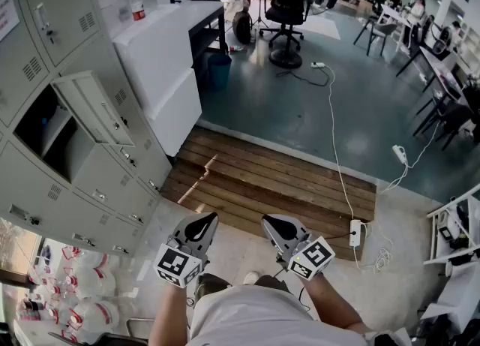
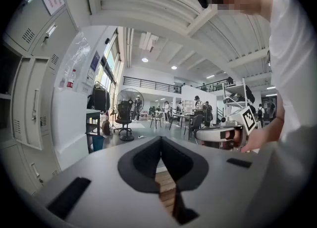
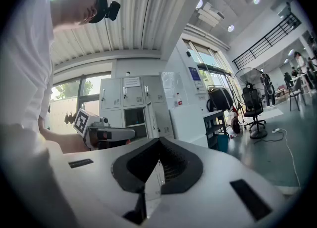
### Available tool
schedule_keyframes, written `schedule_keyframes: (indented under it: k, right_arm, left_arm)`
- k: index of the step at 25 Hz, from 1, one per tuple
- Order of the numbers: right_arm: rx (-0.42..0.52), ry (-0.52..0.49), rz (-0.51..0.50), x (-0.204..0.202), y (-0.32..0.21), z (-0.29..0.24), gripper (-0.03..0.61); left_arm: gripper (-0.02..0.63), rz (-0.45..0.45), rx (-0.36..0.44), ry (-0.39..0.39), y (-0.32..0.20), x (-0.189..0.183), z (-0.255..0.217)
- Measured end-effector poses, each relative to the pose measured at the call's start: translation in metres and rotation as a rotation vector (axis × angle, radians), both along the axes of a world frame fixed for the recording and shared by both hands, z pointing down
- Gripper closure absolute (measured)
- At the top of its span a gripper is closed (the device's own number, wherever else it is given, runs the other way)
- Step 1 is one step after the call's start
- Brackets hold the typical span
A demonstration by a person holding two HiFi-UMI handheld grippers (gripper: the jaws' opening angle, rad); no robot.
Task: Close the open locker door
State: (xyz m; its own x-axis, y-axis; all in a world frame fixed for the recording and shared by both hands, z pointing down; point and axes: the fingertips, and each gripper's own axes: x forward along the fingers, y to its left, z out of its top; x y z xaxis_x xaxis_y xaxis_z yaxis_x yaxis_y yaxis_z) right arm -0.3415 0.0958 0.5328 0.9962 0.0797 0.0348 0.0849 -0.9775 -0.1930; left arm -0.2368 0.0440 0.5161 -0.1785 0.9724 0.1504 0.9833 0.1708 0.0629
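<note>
Leftward: pale grey locker door [image 1: 96, 110] swung out, dark compartment exposed. Left claw [image 1: 202, 223] and right claw [image 1: 276, 223] pinched closed, empty, well apart from it.

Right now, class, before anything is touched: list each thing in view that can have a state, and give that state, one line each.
locker door: open, swung outward.
upper locker door: shut.
left claw: shut, empty, not touching the door.
right claw: shut, empty.
bottle: upright on the white cabinet.
</note>
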Motion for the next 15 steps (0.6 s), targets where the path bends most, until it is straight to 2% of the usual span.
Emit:
schedule_keyframes:
  k: [3, 6, 9, 15]
  right_arm:
    - [0.012, -0.006, -0.009, 0.002, 0.019, 0.008, 0.571]
    - [0.059, -0.005, -0.009, 0.010, 0.033, 0.015, 0.571]
    - [0.106, -0.004, -0.022, 0.033, 0.044, 0.022, 0.571]
    - [0.114, -0.048, -0.062, 0.101, 0.068, 0.036, 0.571]
  left_arm:
    - [0.609, 0.001, 0.014, 0.025, 0.019, -0.001, 0.008]
    - [0.609, -0.002, 0.014, 0.003, 0.032, 0.006, 0.012]
    - [0.609, -0.028, 0.005, -0.042, 0.041, 0.033, 0.015]
    - [0.609, -0.065, 0.019, -0.077, 0.061, 0.102, 0.033]
